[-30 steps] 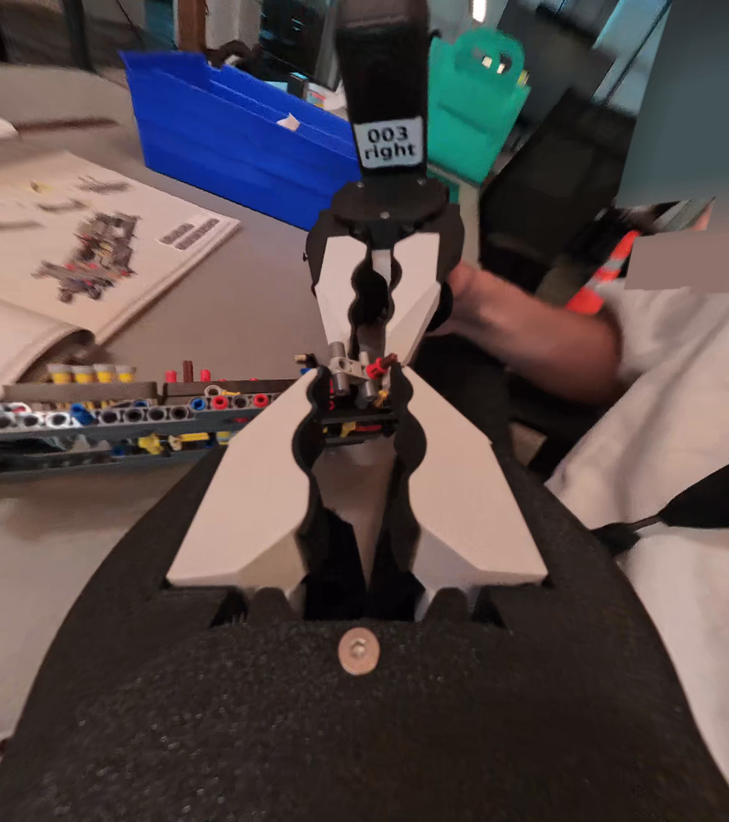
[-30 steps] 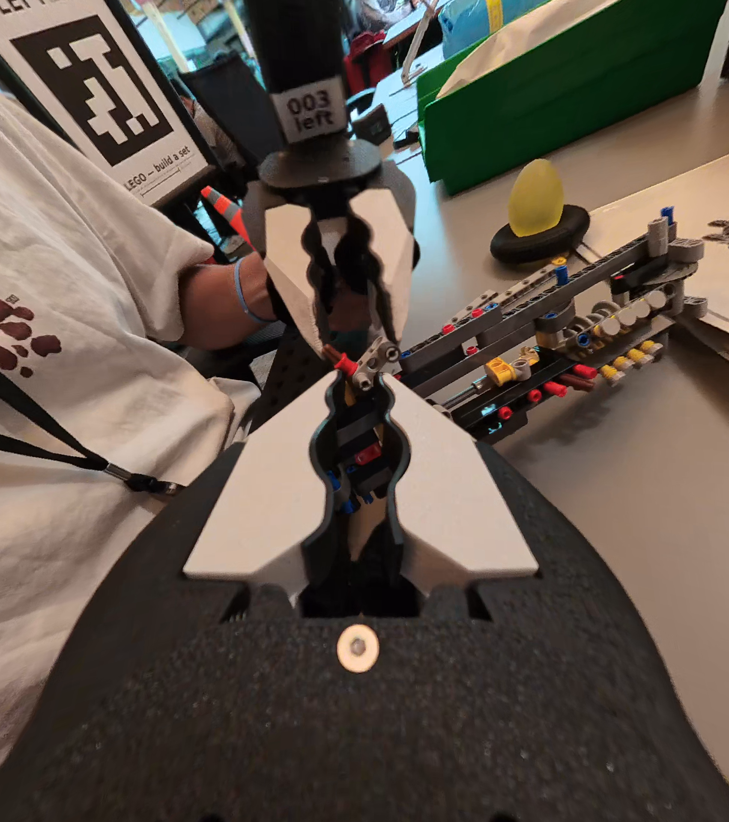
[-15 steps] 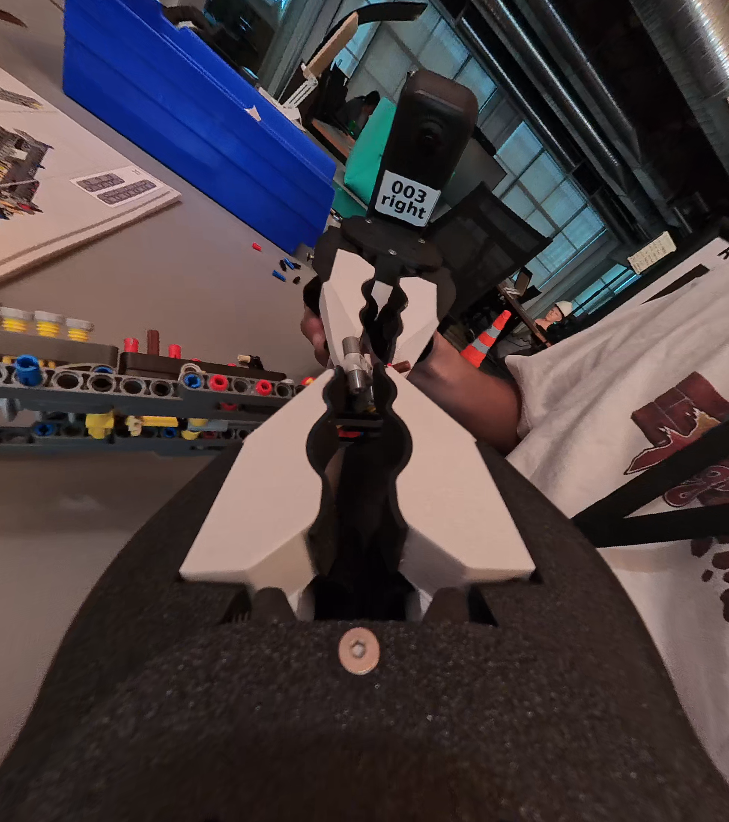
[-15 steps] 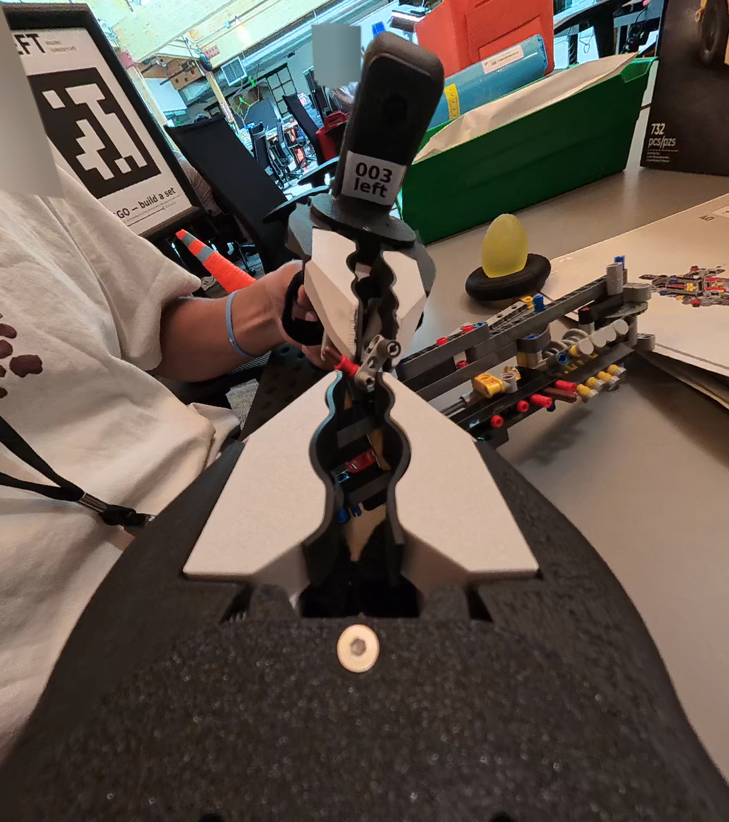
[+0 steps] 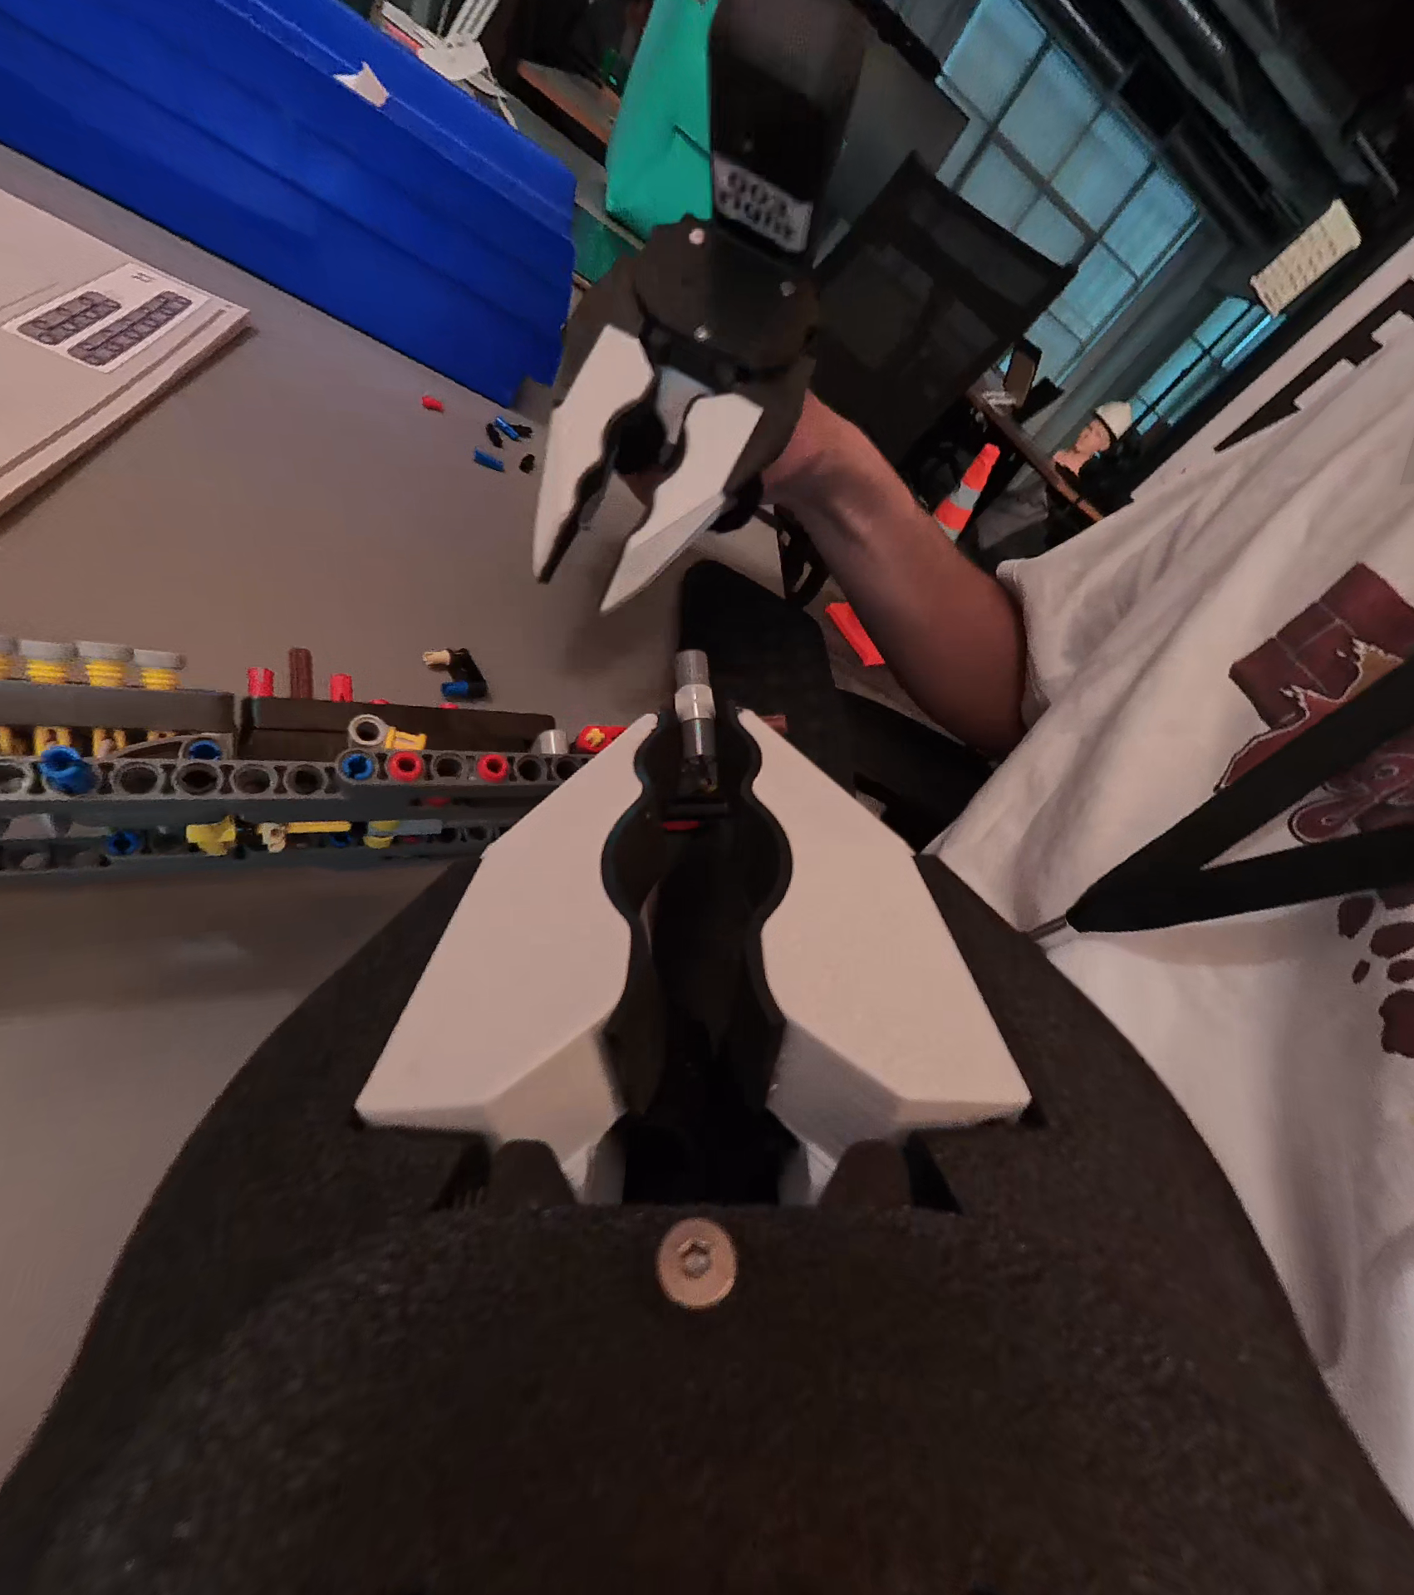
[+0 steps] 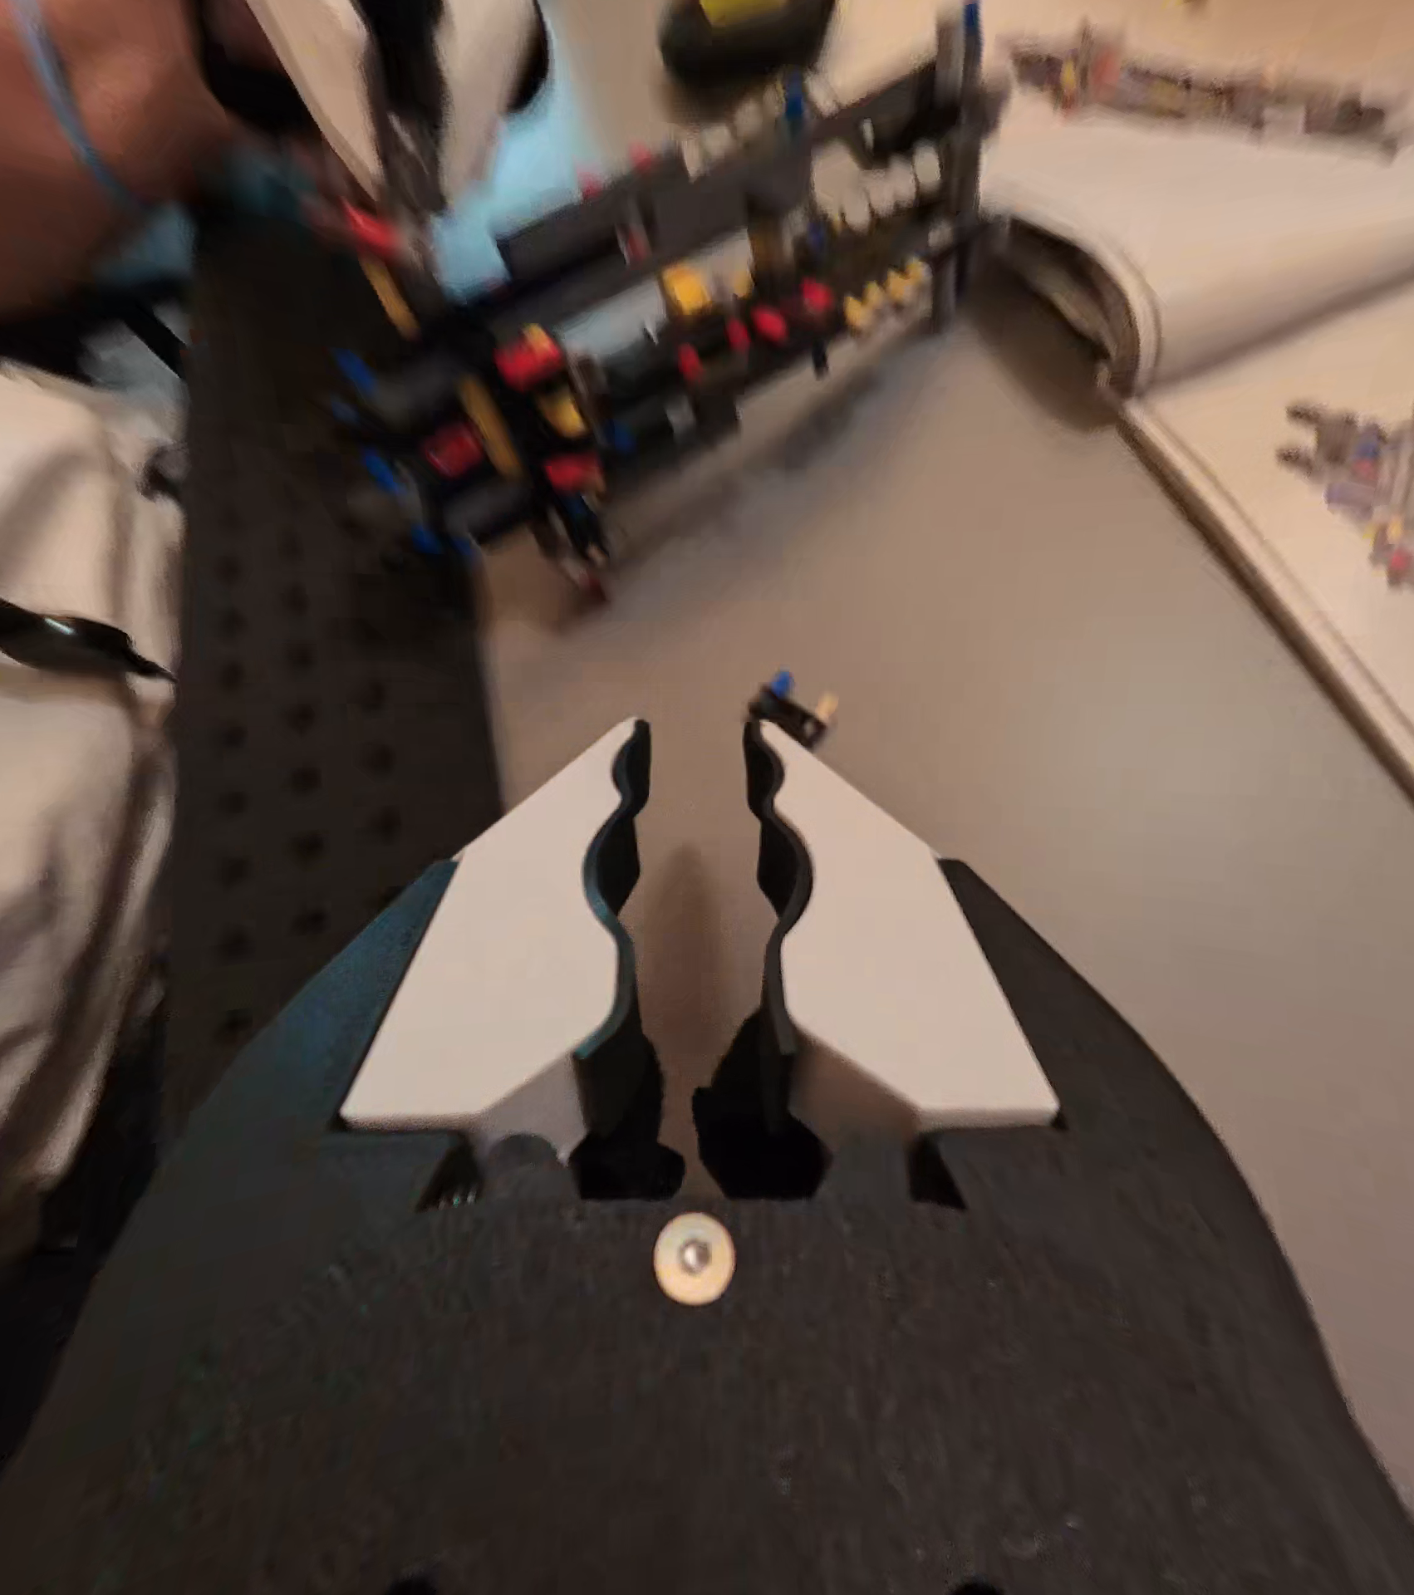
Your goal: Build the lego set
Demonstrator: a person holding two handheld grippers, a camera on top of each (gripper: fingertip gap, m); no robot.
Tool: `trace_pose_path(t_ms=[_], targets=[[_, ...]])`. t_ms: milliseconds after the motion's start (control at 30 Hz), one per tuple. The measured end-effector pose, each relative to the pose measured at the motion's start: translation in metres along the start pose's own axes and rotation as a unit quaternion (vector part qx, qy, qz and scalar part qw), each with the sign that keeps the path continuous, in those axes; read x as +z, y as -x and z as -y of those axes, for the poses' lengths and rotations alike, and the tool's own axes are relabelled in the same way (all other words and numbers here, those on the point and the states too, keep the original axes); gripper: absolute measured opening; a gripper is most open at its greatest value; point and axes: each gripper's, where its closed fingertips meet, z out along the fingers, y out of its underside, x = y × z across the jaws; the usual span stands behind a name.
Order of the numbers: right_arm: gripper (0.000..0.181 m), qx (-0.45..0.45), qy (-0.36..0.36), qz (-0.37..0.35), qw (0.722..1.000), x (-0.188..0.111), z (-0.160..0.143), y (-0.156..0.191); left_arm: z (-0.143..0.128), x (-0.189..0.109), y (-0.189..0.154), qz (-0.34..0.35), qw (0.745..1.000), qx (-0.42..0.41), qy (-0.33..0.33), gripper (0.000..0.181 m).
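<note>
The long grey and black lego build lies along the table, studded with red, blue and yellow pins. My left gripper is shut on its near end, and a small grey connector sticks out past the tips. My right gripper hangs open and empty above and a little left of that connector. In the blurred right wrist view the right gripper points down at the table, with its jaws apart. A small black piece with blue and tan pins lies just beyond its right fingertip. The build and left gripper are farther off.
An open instruction booklet lies on the grey table and also shows in the right wrist view. A blue bin stands behind it, with loose small pieces near its corner. A black perforated surface and the person's white shirt border the table edge.
My right gripper has let go at the grey connector, opened and pulled away, tilting down toward the table. My left gripper still holds the build's end.
</note>
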Motion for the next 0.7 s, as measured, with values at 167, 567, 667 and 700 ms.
trace_pose_path(t_ms=[167,567,667,700], targets=[[0.022,0.038,0.032,-0.001,0.999,0.018,-0.028,-0.013,0.0,0.0,-0.001,-0.009,1.0,0.015,-0.001,0.006],[0.029,0.092,0.017,-0.01,0.996,0.051,-0.007,-0.019,0.002,-0.003,0.002,-0.022,0.999,0.003,-0.027,0.006],[0.026,0.075,0.03,-0.027,0.996,0.051,-0.005,-0.021,0.003,-0.004,0.003,-0.022,0.999,0.001,-0.031,0.006],[0.023,0.068,0.025,-0.032,0.997,0.047,-0.003,-0.022,0.003,-0.005,0.003,-0.022,0.999,0.0,-0.033,0.006]])
